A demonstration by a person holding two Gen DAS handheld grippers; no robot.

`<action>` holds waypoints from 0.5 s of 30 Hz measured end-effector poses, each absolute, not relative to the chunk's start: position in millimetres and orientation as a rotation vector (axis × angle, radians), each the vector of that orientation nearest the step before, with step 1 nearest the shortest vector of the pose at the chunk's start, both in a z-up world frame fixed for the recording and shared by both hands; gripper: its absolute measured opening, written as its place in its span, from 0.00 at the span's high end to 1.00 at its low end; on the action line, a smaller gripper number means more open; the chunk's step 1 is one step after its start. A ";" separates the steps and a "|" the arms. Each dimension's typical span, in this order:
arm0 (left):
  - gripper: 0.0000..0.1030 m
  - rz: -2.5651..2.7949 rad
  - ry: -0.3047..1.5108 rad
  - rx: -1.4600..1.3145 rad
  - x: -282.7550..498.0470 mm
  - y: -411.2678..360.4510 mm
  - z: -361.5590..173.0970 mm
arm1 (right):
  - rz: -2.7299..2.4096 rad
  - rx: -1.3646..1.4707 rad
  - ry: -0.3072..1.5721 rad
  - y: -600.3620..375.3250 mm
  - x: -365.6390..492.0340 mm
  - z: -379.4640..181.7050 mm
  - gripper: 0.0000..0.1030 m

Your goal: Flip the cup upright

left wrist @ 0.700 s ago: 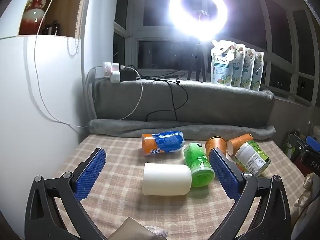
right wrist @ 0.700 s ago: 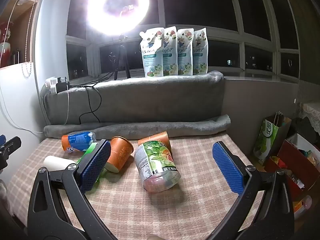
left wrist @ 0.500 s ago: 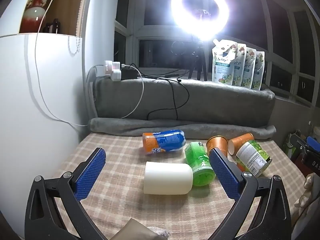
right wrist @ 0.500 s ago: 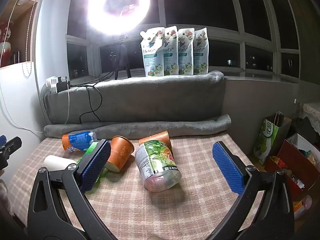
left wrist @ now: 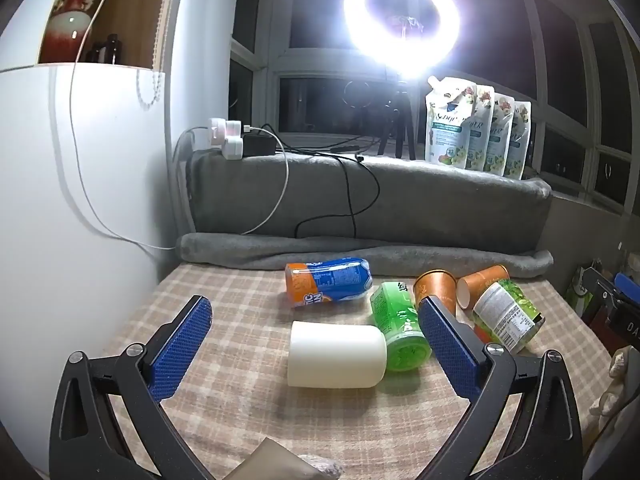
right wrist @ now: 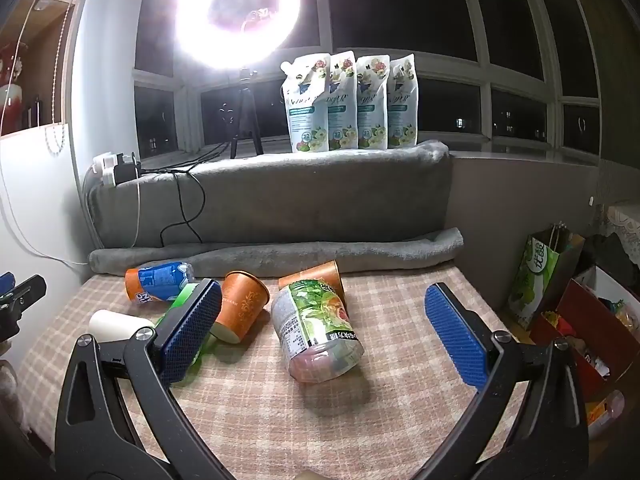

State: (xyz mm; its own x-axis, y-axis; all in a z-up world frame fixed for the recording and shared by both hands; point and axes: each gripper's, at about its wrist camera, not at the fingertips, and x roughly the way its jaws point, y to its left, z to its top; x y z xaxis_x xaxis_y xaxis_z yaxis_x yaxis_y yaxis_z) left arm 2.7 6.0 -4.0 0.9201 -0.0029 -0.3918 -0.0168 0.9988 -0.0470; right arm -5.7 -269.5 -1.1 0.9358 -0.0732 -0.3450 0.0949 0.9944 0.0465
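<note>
A white cup (left wrist: 336,354) lies on its side on the checked cloth, in front of my open left gripper (left wrist: 316,340) and between the lines of its jaws. It also shows in the right wrist view (right wrist: 116,324) at the far left. Two orange paper cups (right wrist: 240,306) (right wrist: 316,276) lie on their sides; both show in the left wrist view (left wrist: 436,288) (left wrist: 480,284). My right gripper (right wrist: 324,320) is open and empty, its jaws either side of a tipped jar (right wrist: 316,328).
A blue and orange bottle (left wrist: 328,282), a green bottle (left wrist: 400,332) and the green-labelled jar (left wrist: 504,316) lie on the cloth. A rolled grey blanket (left wrist: 360,252) bounds the back. A white cabinet (left wrist: 60,200) stands left. Bags and boxes (right wrist: 580,300) sit off the right edge.
Both grippers have stayed open. The left view has shifted slightly, with the objects sitting a little higher and to the right; the right view is almost unchanged.
</note>
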 end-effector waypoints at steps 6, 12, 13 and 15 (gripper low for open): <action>0.01 0.005 0.403 -0.048 2.0 6.2 -4.9 | -0.086 0.065 0.350 -269.4 -5.8 -1.2 0.00; 0.01 0.005 0.403 -0.046 2.0 5.7 -4.9 | -0.086 0.067 0.351 -269.9 -4.9 -2.4 0.00; 0.01 0.005 0.403 -0.046 2.0 5.8 -4.9 | -0.085 0.068 0.351 -269.9 -4.9 -2.6 0.00; 0.01 0.004 0.404 -0.046 1.7 5.9 -5.2 | -0.086 0.067 0.352 -269.8 -4.6 -3.0 0.00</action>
State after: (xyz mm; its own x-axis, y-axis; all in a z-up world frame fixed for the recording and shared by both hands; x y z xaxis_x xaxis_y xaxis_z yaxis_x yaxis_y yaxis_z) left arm 1.7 5.9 -5.2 0.9197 -0.0053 -0.3927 -0.0130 0.9989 -0.0440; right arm -4.6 -269.8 -3.0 0.9350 -0.0723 -0.3472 0.0957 0.9941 0.0507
